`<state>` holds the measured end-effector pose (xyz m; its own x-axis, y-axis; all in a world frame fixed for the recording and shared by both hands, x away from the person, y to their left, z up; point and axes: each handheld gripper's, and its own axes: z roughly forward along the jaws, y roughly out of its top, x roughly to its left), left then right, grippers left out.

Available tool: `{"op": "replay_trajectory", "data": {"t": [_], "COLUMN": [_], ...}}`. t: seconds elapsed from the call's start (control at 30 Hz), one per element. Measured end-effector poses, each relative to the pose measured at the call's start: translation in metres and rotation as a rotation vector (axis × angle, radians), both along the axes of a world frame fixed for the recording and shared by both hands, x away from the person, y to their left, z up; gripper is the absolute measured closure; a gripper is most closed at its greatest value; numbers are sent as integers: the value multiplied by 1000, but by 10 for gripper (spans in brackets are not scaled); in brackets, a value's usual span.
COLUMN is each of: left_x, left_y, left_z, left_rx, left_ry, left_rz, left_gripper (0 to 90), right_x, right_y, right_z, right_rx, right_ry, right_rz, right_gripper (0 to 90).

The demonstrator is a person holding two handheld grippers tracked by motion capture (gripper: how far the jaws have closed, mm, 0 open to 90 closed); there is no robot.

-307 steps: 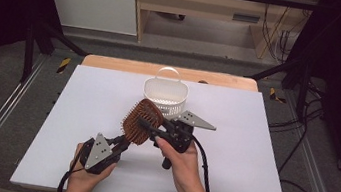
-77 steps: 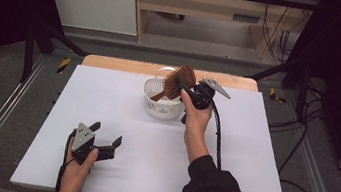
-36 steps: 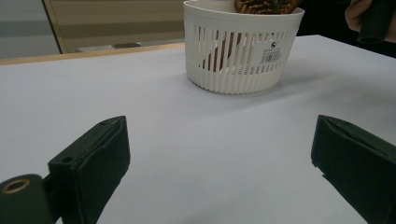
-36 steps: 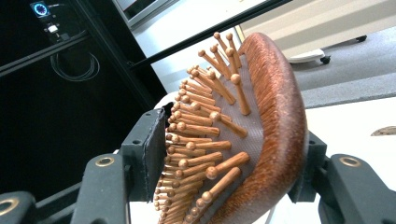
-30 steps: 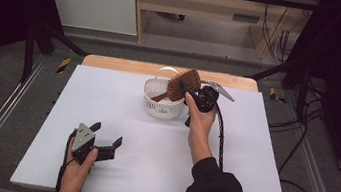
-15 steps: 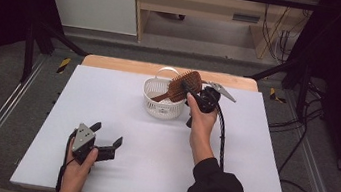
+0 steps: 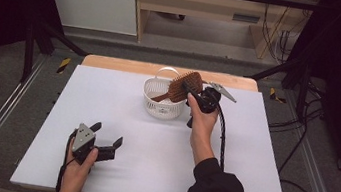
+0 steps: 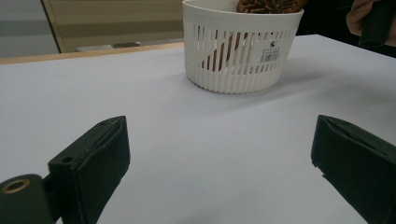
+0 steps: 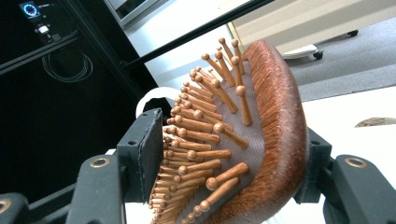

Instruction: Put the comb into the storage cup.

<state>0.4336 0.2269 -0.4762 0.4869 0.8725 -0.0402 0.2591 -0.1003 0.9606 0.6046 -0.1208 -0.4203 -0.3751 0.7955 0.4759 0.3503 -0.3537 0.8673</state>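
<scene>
your right gripper (image 7: pixel 193 95) is clamped on the head of the wooden hairbrush (image 7: pixel 181 86): in the right gripper view one jaw presses into the bristle pins and the other sits against the rounded back of the hairbrush (image 9: pixel 243 140). the brush is tilted, its head above the rim of the white basket (image 7: pixel 153 104) and its handle slanting down inside it. the basket stands at the far middle of the white tabletop (image 7: pixel 107 97), with its thin handle loop at the back. your left gripper (image 7: pixel 105 143) rests low over the near left part of the tabletop, well apart from the basket, jaws spread wide with nothing between them. in the left gripper view the basket (image 8: pixel 219 51) sits straight ahead.
</scene>
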Motion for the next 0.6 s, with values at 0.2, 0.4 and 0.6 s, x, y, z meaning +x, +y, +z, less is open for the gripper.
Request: {"op": "replay_trajectory", "data": {"t": [0.2, 0.4, 0.6], "left_x": [0, 0, 0], "left_y": [0, 0, 0], "left_z": [0, 0, 0], "left_rx": [-1, -1, 0], "left_ry": [-1, -1, -2], "left_rz": [1, 0, -1], "left_gripper": [47, 47, 47], "right_x": [0, 0, 0], "right_y": [0, -1, -2], "right_z": [0, 0, 0], "right_rx": [-3, -6, -7], "right_ry": [-2, -3, -3], "right_rz": [-2, -7, -6], "right_gripper": [378, 375, 376]}}
